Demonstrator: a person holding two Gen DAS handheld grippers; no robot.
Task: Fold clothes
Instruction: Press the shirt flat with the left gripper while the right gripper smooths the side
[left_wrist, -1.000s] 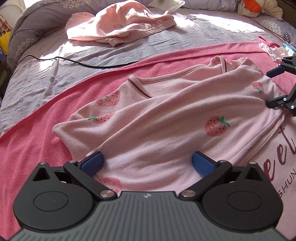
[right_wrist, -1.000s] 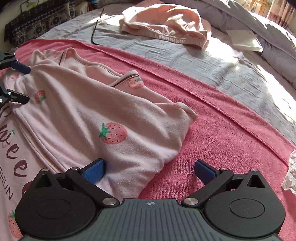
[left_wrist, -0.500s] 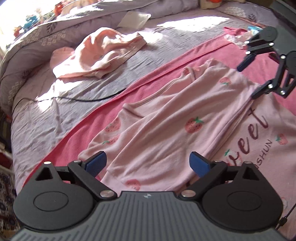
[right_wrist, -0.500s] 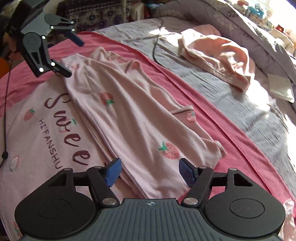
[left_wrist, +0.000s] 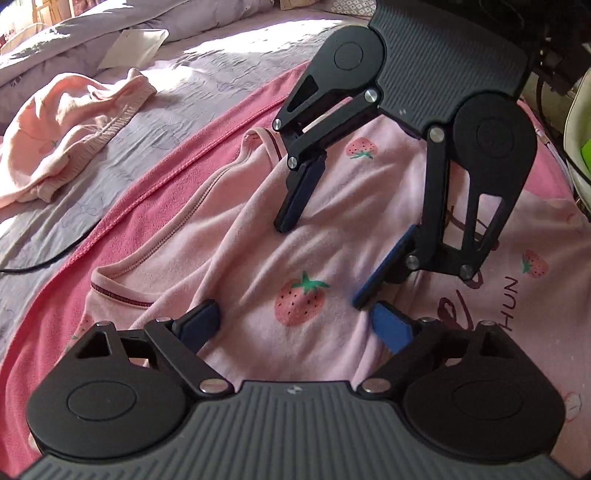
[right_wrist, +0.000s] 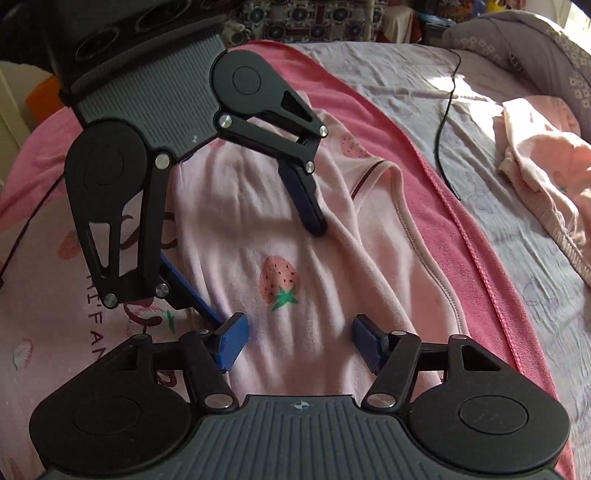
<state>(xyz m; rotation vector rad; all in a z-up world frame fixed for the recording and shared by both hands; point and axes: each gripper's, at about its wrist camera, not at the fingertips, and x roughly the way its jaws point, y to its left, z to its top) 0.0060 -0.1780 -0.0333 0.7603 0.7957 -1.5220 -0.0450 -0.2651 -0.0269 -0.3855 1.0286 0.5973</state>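
Note:
A pale pink strawberry-print top (left_wrist: 258, 236) lies on a pink towel (left_wrist: 155, 173), one side folded over its lettered front; it also shows in the right wrist view (right_wrist: 258, 236). My left gripper (left_wrist: 295, 328) is open, low over the folded part near a strawberry print. My right gripper (left_wrist: 321, 262) faces it from the far side, open, its fingertips close to the cloth. In the right wrist view my right gripper (right_wrist: 295, 339) is open over the same strawberry and the left gripper (right_wrist: 266, 273) stands opposite. Neither holds cloth.
A second pink garment (left_wrist: 70, 125) lies bunched on the grey bedsheet (left_wrist: 177, 110); it also shows in the right wrist view (right_wrist: 543, 166). A black cable (right_wrist: 443, 122) runs across the sheet. A white card (left_wrist: 133, 46) lies near the pillows.
Both grippers have moved in from the two ends of the top toward its middle and now face each other closely over the folded part. Both stay open.

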